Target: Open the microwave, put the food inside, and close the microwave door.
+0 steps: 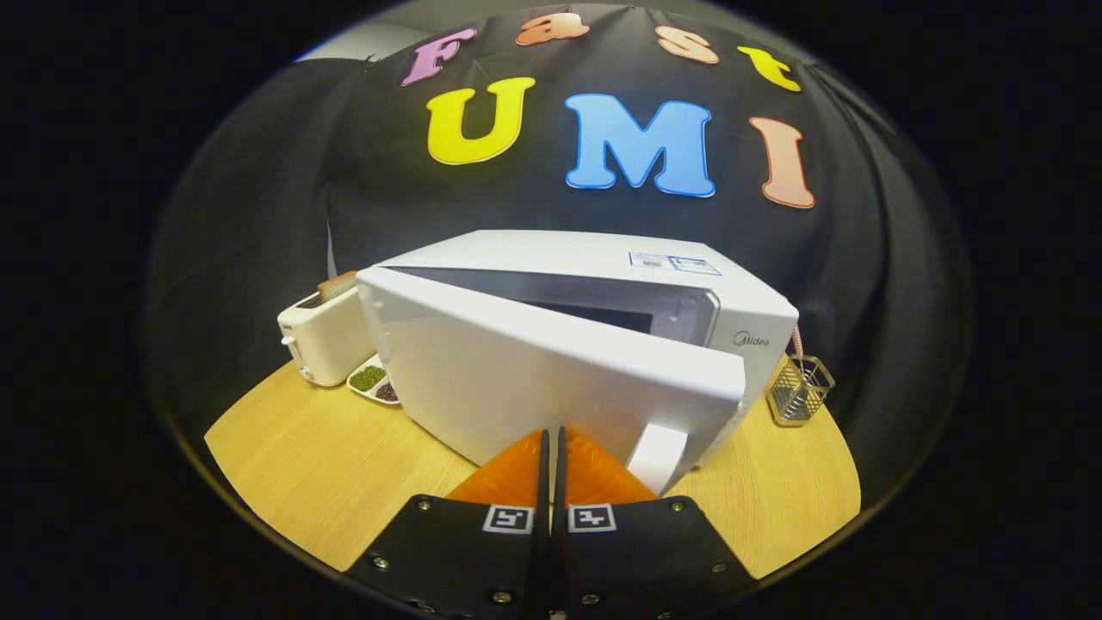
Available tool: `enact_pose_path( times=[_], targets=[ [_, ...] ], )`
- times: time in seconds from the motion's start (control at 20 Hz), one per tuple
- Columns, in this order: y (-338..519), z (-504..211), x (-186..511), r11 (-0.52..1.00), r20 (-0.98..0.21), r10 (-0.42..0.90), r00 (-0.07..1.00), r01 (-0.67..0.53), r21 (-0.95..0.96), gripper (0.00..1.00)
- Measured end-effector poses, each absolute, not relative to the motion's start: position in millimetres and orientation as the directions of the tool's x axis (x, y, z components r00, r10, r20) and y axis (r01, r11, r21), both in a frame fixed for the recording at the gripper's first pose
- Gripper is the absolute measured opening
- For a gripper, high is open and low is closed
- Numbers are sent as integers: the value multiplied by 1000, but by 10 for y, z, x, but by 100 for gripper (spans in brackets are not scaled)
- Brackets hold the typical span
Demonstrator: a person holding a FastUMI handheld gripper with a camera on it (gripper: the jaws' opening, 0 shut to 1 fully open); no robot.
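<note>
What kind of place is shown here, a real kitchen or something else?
Probably a staged kitchen corner in a recording booth: a microwave with its door ajar, a toaster and a wire holder share a wooden table before a black cloth wall.

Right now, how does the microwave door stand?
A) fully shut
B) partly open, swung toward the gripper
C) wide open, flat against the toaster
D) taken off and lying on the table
B: the microwave door stands ajar, hinged at the toaster side, with a gap showing the dark cavity behind its free edge; the gripper, fingers closed together, is right at the door's face.
</note>
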State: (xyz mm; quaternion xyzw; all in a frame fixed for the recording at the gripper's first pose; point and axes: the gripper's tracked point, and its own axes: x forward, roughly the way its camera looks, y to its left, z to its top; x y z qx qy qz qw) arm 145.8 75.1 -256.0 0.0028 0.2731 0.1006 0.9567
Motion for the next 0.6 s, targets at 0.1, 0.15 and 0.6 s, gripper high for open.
enact_pose_path(
  times=[0.1, 0.15, 0.6],
  targets=[
    [701, -2573, 1531, 983, -522, 173, 836, -177, 41, 1],
    [675, -2585, 1569, 985, -523, 162, 837, -170, 33, 1],
    [561, -2636, 1953, 992, -521, 114, 846, -127, 11, 1]
  ],
)
